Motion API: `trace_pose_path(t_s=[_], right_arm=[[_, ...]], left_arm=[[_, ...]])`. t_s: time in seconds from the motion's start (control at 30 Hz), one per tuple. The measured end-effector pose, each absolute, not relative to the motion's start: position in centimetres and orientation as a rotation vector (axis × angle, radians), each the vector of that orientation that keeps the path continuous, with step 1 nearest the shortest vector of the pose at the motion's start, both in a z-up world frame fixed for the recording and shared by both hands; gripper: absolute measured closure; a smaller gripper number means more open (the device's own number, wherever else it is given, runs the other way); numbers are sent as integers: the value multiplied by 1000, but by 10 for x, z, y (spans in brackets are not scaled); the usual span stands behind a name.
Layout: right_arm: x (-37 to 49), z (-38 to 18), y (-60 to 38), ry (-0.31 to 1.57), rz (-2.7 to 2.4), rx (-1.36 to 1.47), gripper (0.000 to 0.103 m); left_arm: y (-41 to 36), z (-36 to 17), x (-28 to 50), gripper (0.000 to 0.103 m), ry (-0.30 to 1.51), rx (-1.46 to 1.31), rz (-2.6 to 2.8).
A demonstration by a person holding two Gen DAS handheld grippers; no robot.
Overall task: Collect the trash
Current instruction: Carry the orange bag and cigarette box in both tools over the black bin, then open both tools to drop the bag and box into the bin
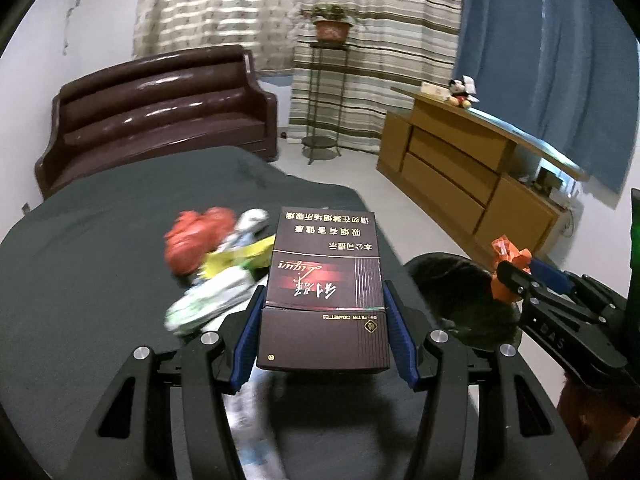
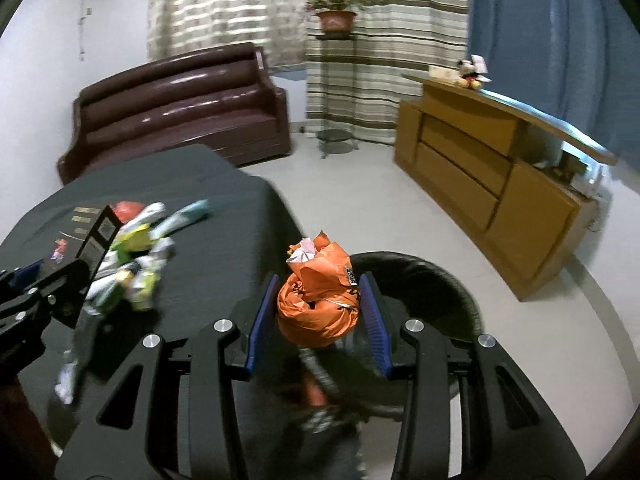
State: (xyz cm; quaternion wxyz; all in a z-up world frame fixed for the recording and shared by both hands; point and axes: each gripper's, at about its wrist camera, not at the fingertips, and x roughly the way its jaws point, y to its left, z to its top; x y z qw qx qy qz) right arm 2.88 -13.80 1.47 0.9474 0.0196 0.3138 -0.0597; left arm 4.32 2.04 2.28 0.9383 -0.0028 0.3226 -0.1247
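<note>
1. The left tool (image 1: 324,312) carries a dark cigarette box (image 1: 324,280), its blue pads pressed against the box's two long sides near the lid end. The grip sits low on the box, so most of it juts forward, probably so it can drop clear once let go.
2. The right tool (image 2: 318,312) is clamped on a crumpled orange wrapper (image 2: 318,304), squeezed between both pads at a middling width; the bundle bulges above and below them.
3. In the right wrist view, the black bin (image 2: 424,280) lies just beyond the wrapper toward 1 o'clock, on the pale floor beside the surface (image 2: 224,200). The wrapper hangs at about the bin's near rim, which suggests the drop comes next.
4. In the left wrist view, the same bin shows at 3 o'clock from the box, with the right tool and its orange load over it.
5. More trash remains: a loose heap of wrappers (image 1: 216,264), red, yellow, white and green, lies on the dark-covered surface at 9 to 10 o'clock from the box.
6. Blur on the heap makes single pieces hard to tell apart.
</note>
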Motion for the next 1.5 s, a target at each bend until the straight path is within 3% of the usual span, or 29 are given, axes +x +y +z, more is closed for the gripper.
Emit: trace_pose_path(t_s=[0.57,1.07,1.2,1.5], right_arm=[[60,-19,-224,687,-223,114,62],[79,-42,-246,721,-228,167,61],[79,-44,-253,716,-249,186,53],[76,-37,-254,700,-263,187,51]], left_arm=[[-101,-9,90,48,735,117,-356],[-139,-20,117,47,784,177,-344],[-137,-20,120,31,791,155,-331],[-126,-13,117,29,784,121,-316]])
